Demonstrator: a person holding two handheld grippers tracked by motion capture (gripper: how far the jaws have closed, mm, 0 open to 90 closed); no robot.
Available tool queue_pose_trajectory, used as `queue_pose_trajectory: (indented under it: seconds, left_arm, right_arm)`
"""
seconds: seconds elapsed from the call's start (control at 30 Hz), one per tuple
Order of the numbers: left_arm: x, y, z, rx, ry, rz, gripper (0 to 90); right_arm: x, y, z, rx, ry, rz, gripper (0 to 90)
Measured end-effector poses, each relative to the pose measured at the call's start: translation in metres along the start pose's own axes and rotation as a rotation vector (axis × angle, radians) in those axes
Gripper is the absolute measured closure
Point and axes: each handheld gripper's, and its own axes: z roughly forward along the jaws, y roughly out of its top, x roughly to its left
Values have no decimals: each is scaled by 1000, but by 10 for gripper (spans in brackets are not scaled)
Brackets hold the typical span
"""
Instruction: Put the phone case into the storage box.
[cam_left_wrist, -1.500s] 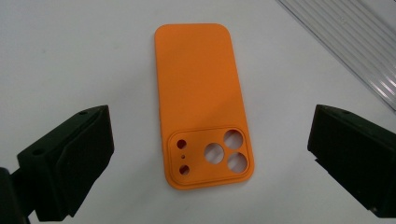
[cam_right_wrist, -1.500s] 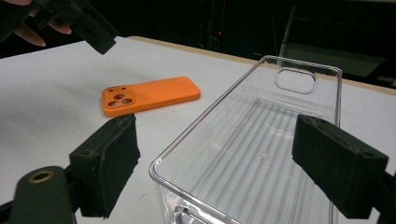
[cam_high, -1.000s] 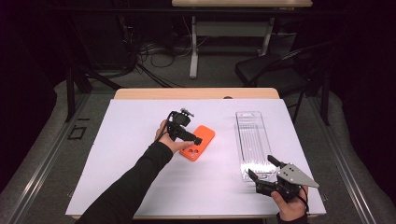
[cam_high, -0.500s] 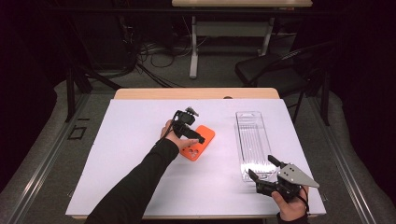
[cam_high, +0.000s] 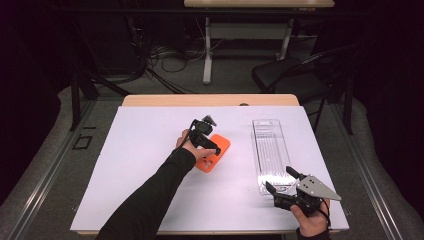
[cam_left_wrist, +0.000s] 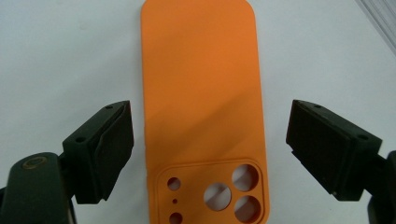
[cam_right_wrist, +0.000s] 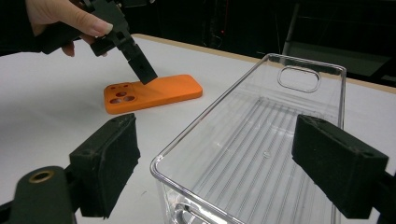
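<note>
Left gripper (cam_left_wrist: 205, 154) jaws just closing, still wide, straddling orange phone case (cam_left_wrist: 203, 93): centre pads on long edges, squeeze evenly. Right gripper (cam_right_wrist: 224, 172) wide, empty, near clear tray (cam_right_wrist: 261, 154).

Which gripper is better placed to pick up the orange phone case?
Left. The left gripper sits right over the orange phone case, its fingers straddling it and just closing in, not yet touching. The right gripper is open at the near end of the clear bin.
</note>
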Motion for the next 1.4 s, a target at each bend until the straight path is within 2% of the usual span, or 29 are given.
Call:
queue_pose_trajectory:
  seconds: [0.23, 0.33, 1.4]
  left_arm:
    - [-1, 0, 9, 31, 5, 4, 152]
    - [-1, 0, 13, 48, 23, 10, 152]
    - [-7, 2, 30, 86, 80, 37, 123]
  right_arm:
    - [0, 0, 0, 1, 3, -1, 140]
    - [0, 0, 0, 1, 4, -2, 140]
    - [0, 0, 0, 10, 13, -1, 140]
